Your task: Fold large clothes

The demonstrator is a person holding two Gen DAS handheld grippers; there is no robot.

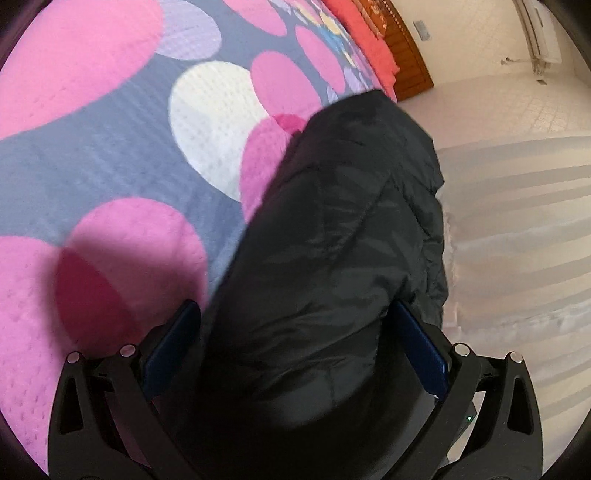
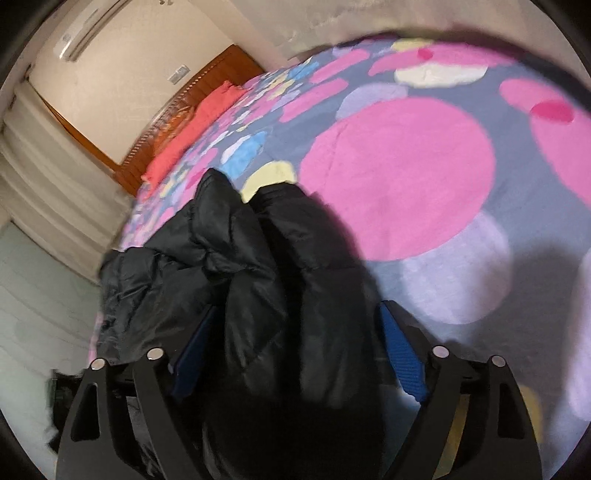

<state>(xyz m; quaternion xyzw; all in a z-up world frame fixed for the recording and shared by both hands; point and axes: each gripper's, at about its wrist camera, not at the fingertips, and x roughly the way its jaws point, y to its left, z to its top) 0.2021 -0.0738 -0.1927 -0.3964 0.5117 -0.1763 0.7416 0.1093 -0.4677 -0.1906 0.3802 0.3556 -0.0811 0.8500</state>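
Note:
A black puffer jacket (image 1: 351, 184) lies bunched along the edge of a bed covered by a blanket (image 1: 110, 147) with big pink, white and lilac spots. My left gripper (image 1: 295, 306) stands wide over the jacket's near end, and padded fabric fills the space between its blue pads (image 1: 173, 350). In the right wrist view the same jacket (image 2: 221, 251) is heaped in folds on the blanket (image 2: 399, 177). My right gripper (image 2: 297, 308) is spread wide with jacket fabric between its jaws. Its right pad (image 2: 402, 354) stands just off the cloth.
A red-orange cushion (image 2: 199, 122) and a wooden headboard (image 2: 207, 74) are at the far end of the bed. Pale floor (image 1: 517, 221) runs along the bed's side next to the jacket. An air conditioner (image 2: 88, 29) hangs on the wall.

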